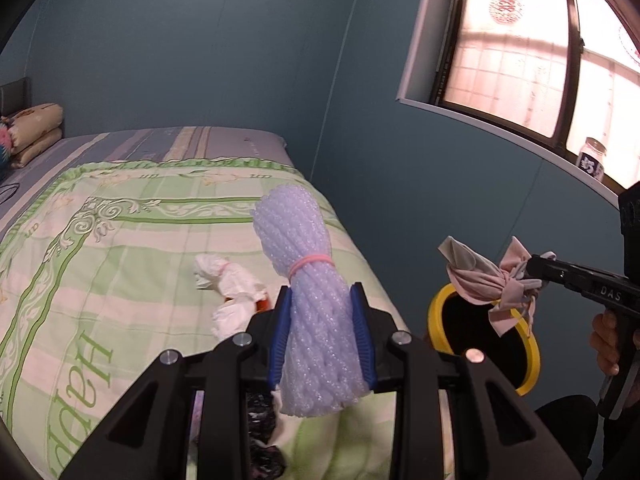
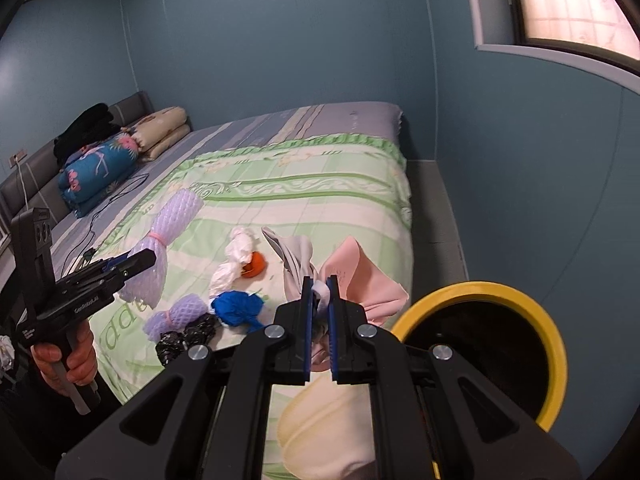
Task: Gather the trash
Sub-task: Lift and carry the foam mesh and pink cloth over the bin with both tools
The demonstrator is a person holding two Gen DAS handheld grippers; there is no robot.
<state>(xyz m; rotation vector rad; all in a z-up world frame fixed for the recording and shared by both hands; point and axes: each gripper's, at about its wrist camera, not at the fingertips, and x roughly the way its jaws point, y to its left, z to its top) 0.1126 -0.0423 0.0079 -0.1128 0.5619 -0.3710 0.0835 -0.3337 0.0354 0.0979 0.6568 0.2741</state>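
My left gripper (image 1: 322, 300) is shut on a pale lilac foam-net bundle (image 1: 304, 280) tied with a pink band, held above the green quilt; it also shows in the right wrist view, left gripper (image 2: 140, 260) and bundle (image 2: 160, 240). My right gripper (image 2: 319, 286) is shut on a knotted pink and grey cloth wad (image 2: 360, 276). From the left wrist view that wad (image 1: 480, 280) hangs over the yellow-rimmed bin (image 1: 436, 312). On the bed lie a white crumpled bag (image 2: 236, 256), an orange piece (image 2: 254, 266), a blue wad (image 2: 240, 308), a small foam net (image 2: 176, 316) and black wrappers (image 2: 188, 336).
The bin (image 2: 556, 344) stands beside the bed's foot, close to the blue wall. Folded quilts (image 2: 100, 172) and pillows (image 2: 164, 128) sit at the headboard, with a black cable (image 2: 116, 196) on the sheet. A jar (image 1: 592, 158) stands on the window sill.
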